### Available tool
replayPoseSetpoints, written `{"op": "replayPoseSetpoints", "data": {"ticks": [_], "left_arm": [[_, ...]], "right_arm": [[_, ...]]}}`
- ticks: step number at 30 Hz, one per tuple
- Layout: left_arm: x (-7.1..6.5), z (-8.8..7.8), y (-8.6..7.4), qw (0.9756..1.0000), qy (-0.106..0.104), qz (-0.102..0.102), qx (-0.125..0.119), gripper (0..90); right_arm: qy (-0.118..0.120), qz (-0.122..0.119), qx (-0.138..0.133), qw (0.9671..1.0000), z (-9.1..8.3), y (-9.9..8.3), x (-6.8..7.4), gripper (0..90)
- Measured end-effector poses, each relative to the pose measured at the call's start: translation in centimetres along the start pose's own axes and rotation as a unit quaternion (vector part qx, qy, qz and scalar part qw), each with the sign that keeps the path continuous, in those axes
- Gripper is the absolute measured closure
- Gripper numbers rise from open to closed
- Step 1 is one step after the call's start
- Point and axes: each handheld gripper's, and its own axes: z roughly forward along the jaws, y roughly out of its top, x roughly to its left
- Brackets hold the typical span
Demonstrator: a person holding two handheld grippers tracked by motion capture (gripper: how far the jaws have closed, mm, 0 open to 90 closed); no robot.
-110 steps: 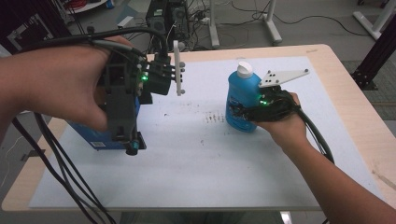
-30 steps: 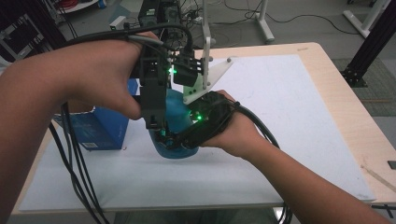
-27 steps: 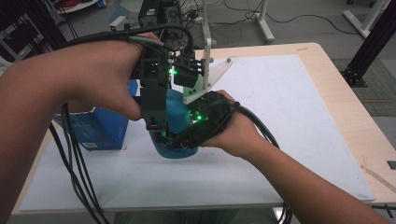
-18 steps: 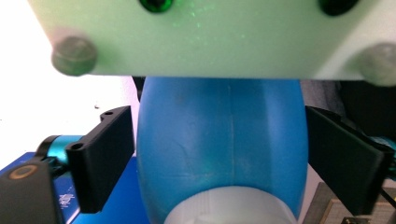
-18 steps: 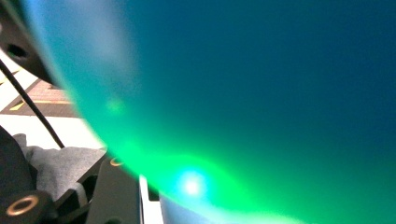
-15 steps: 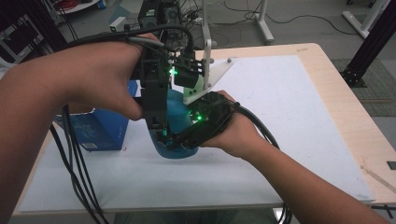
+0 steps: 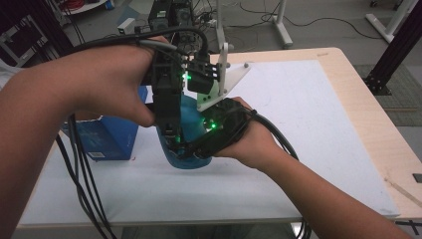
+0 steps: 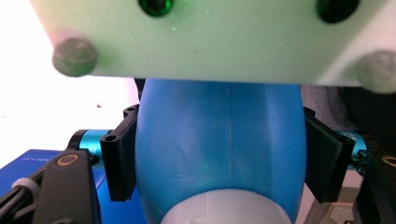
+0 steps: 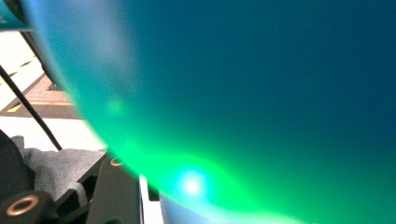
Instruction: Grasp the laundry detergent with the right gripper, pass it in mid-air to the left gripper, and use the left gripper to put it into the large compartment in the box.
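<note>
pretty cramped on the near-left of the table. the blue bottle stands there with the left gripper coming down over it from above and the right gripper pressed against its side, so nothing fits between those. the blue box sits just left of the bottle and walls off that side, with cables hanging in front of it. the whole right half of the white mat is open, easy approach from there.
</note>
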Motion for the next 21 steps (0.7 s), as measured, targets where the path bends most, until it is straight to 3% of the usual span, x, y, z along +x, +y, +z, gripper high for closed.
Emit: {"op": "replayPoseSetpoints", "data": {"ticks": [21], "left_arm": [[0.17, 0.18, 0.09, 0.9999, 0.01, -0.005, 0.003, 38.6]], "right_arm": [[-0.001, 0.002, -0.003, 1.0, 0.22, 0.02, -0.05, 46.5]]}}
